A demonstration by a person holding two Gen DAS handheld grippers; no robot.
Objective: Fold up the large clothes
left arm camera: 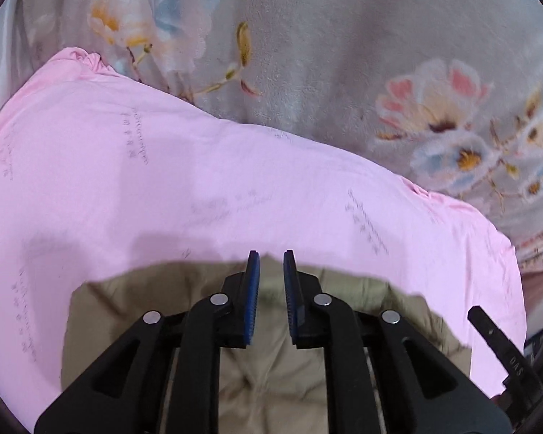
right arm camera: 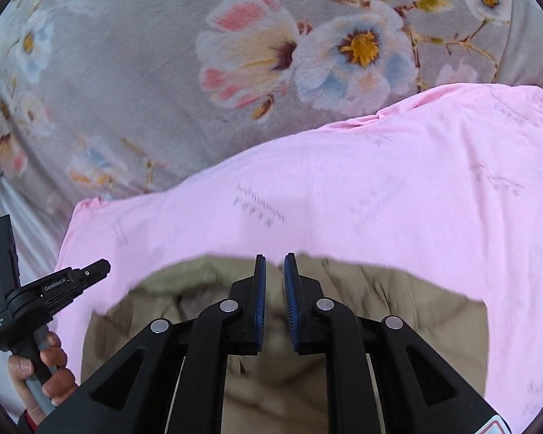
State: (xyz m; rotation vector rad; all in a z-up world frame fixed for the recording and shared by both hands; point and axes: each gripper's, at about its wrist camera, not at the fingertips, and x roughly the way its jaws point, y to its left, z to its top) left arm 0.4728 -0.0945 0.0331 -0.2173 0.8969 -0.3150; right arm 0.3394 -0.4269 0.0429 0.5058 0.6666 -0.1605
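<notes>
A large pink garment (left arm camera: pixel 235 181) with faint grey print lies spread on a grey floral blanket; in the right wrist view the same pink garment (right arm camera: pixel 380 195) fills the middle and right. Under its near edge shows a beige padded garment (left arm camera: pixel 271 379), also the beige garment (right arm camera: pixel 278 379) in the right wrist view. My left gripper (left arm camera: pixel 271 256) hangs just above the pink edge, its blue pads a narrow gap apart with nothing between them. My right gripper (right arm camera: pixel 274 258) stands the same way over that edge, slightly open and empty.
The grey floral blanket (left arm camera: pixel 344 54) covers the whole far side. A person's hand (right arm camera: pixel 50 372) holds the left gripper's handle at the lower left of the right wrist view. A black part of the other gripper (left arm camera: pixel 496 340) shows at the right edge.
</notes>
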